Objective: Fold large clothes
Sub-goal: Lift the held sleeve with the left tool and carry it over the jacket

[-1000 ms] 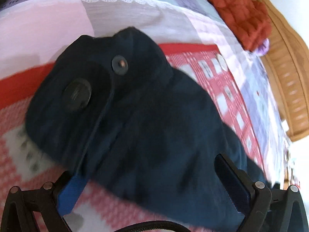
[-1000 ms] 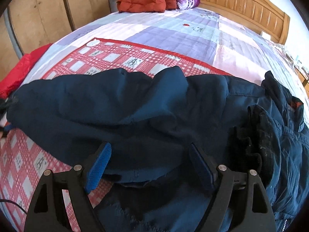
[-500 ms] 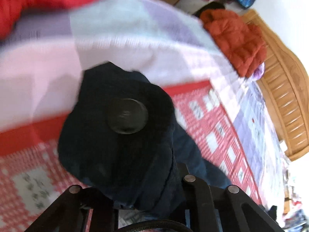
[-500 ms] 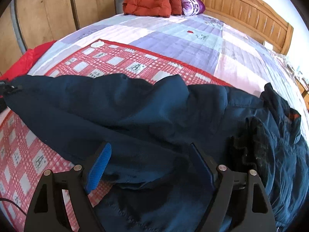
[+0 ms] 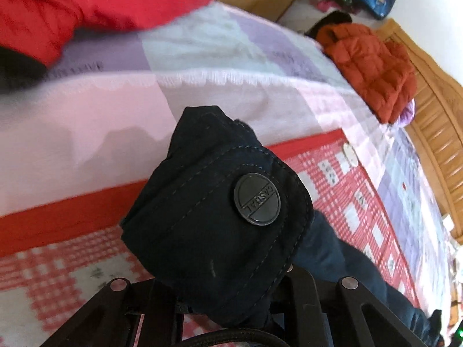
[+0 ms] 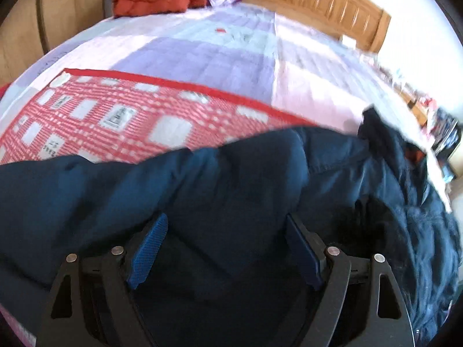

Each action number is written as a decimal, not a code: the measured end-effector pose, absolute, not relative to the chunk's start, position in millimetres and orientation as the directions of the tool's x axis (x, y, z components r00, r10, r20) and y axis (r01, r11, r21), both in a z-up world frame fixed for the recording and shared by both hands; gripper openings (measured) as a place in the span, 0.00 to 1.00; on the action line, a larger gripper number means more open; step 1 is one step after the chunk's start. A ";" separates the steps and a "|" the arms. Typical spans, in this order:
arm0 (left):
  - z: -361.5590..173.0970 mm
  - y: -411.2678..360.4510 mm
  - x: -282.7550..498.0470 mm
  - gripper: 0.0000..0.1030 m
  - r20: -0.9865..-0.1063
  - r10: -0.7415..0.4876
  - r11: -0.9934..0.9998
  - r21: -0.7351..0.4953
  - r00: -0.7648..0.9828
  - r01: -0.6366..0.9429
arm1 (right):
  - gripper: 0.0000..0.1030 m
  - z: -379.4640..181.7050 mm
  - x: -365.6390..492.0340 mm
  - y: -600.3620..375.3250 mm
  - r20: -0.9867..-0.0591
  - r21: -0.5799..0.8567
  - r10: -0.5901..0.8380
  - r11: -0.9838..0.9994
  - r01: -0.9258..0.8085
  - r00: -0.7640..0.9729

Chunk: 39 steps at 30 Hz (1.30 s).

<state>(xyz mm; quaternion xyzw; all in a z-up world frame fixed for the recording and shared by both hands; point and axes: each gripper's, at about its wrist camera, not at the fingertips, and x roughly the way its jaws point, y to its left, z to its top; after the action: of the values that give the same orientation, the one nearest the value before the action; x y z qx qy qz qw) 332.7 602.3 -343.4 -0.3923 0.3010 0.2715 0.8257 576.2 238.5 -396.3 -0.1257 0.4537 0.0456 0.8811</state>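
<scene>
A dark navy jacket (image 6: 237, 179) lies across a red checked blanket (image 6: 110, 115) on the bed. My left gripper (image 5: 222, 297) is shut on the jacket's sleeve cuff (image 5: 208, 219), which has a round metal button (image 5: 257, 199) and is lifted above the blanket; the cuff hides the pads. The sleeve trails away to the lower right. My right gripper (image 6: 225, 248) is open, its blue pads (image 6: 149, 250) spread over a bulky fold of the jacket body. The collar and lining (image 6: 405, 173) lie bunched at the right.
A patchwork bedspread (image 6: 220, 55) covers the bed. An orange puffer jacket (image 5: 373, 66) lies at the far end by the wooden headboard (image 6: 318, 3). A red garment (image 5: 86, 3) lies at the bed's near edge. Wooden wardrobe doors (image 6: 58, 14) stand at the left.
My left gripper closed on the sleeve cuff and lifted it off the blanket. My right gripper moved lower and closer over the jacket body, still open.
</scene>
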 end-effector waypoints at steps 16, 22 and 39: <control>-330.9 577.6 299.5 0.16 -0.723 0.297 0.604 -0.364 0.624 -0.709 | 0.82 -385.6 561.2 242.6 -0.810 -0.005 0.214 0.928 -0.372 0.546; -282.0 555.3 314.8 0.14 -0.672 0.336 0.721 -0.267 0.660 -0.639 | 0.82 -361.8 538.0 197.6 -0.750 -0.045 0.170 0.951 -0.305 0.640; -105.9 286.7 436.3 0.12 -0.551 0.106 0.990 -0.018 0.828 -0.139 | 0.80 -290.3 415.9 -18.0 -0.740 -0.044 0.132 0.969 -0.244 0.659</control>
<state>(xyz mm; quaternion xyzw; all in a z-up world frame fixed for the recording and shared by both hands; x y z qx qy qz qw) 436.3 286.7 -105.9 -0.0286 0.2863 0.0643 0.9556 415.9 -18.0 -290.3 -0.0698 0.3998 0.1036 0.9081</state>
